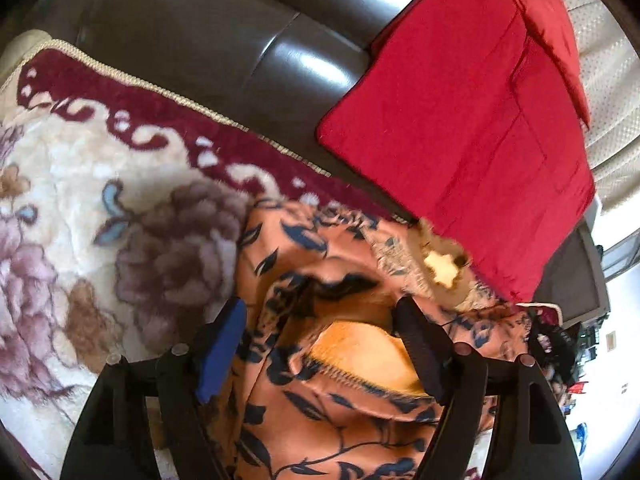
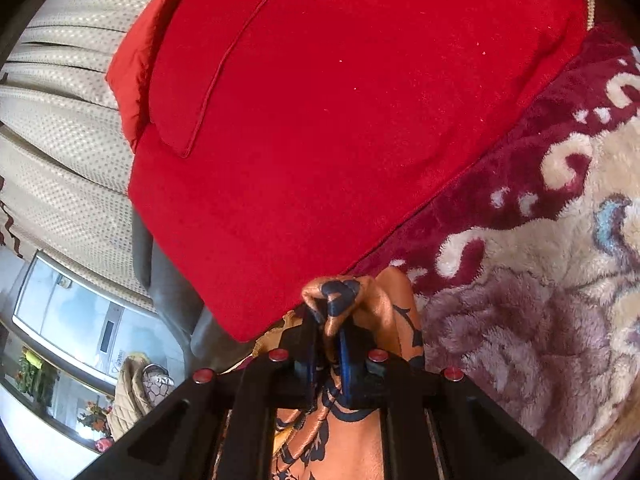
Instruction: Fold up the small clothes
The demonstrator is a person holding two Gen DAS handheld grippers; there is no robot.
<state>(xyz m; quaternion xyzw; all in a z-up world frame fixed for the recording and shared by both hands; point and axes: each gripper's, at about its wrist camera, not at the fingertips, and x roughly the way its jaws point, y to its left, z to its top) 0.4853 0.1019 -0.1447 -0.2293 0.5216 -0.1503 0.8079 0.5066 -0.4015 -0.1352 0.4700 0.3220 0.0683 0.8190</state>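
An orange garment with a dark blue leaf print lies bunched on a floral plush blanket. My left gripper is open, its fingers straddling the crumpled cloth just above it. My right gripper is shut on a pinched fold of the same orange garment, which bulges out past the fingertips. The rest of the garment hangs below the right gripper, partly hidden by it.
Red cushions lie on a dark leather sofa just beyond the garment; they also show in the right wrist view. A cream dotted curtain hangs behind. The blanket spreads to the right.
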